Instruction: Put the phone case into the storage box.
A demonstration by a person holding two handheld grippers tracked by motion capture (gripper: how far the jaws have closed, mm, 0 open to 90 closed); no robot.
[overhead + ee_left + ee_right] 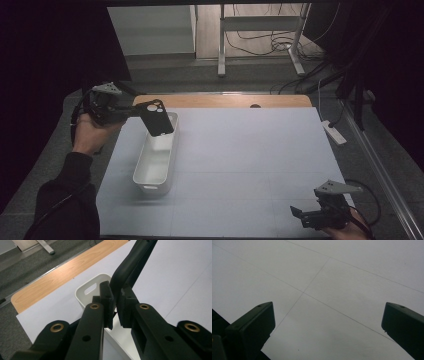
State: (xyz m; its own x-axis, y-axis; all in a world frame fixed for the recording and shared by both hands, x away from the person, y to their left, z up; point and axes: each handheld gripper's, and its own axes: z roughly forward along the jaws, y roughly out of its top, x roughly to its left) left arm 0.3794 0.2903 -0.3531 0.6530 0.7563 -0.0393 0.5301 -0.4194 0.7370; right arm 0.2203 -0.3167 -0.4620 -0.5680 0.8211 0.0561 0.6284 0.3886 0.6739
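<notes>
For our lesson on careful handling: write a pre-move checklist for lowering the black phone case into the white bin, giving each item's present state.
1. Left gripper shut on the phone case: ok.
2. Case positioned over the white bin, above its far end: ok.
3. Bin has nothing inside where visible: ok.
4. Right gripper apart from the bin, open, at the table's near right corner: ok.
5. Grip firm enough to avoid slipping: cannot tell.
6. Bin resting flat on the white table cover: ok.
</notes>
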